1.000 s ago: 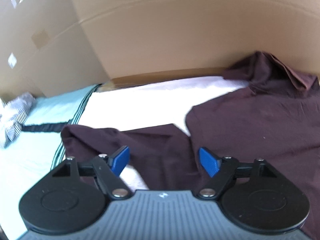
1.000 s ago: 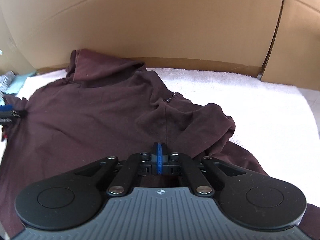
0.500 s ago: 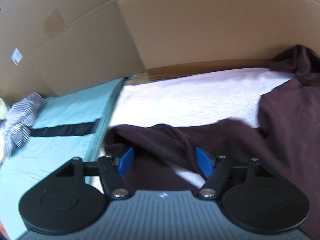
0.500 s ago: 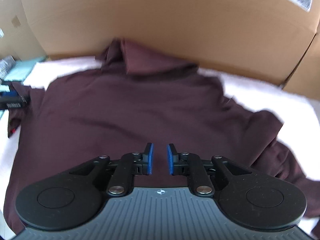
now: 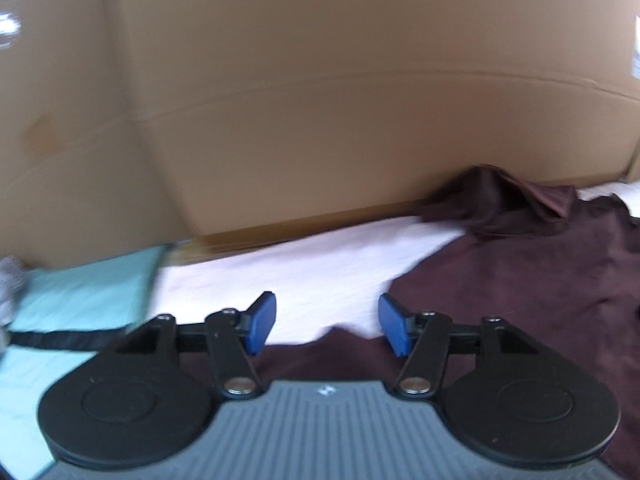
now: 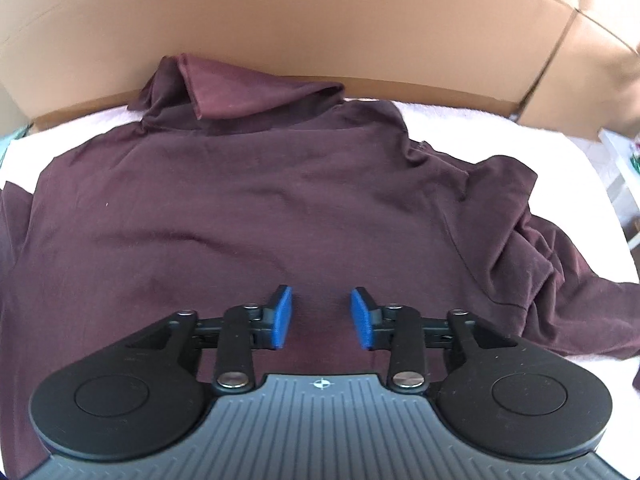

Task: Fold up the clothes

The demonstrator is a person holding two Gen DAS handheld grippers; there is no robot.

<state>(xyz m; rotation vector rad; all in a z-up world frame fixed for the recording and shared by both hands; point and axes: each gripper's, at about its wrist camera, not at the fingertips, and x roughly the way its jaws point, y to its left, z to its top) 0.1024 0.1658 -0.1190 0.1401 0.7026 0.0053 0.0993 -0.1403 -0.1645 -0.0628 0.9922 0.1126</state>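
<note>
Maroon shirt point(image 6: 248, 208) matt cloth; towel point(image 5: 304, 272) terry; cardboard wall point(image 6: 320, 28) matt.

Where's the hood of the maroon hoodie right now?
In the right wrist view the hood lies top centre-left, bunched against the cardboard wall, at the hoodie's far end.

We saw a dark maroon hooded top point(image 6: 248, 208) spread out flat, its body broad and only lightly creased. Its hood point(image 6: 240, 92) was bunched at the far end, pushed up against the foot of the cardboard wall point(image 6: 320, 20). One sleeve point(image 6: 552, 264) was crumpled in folds on the right of the body, away from the wall. In the left wrist view the same top point(image 5: 540, 280) lay to the right, with a sleeve edge point(image 5: 340, 344) in front of the wall, blurred.
</note>
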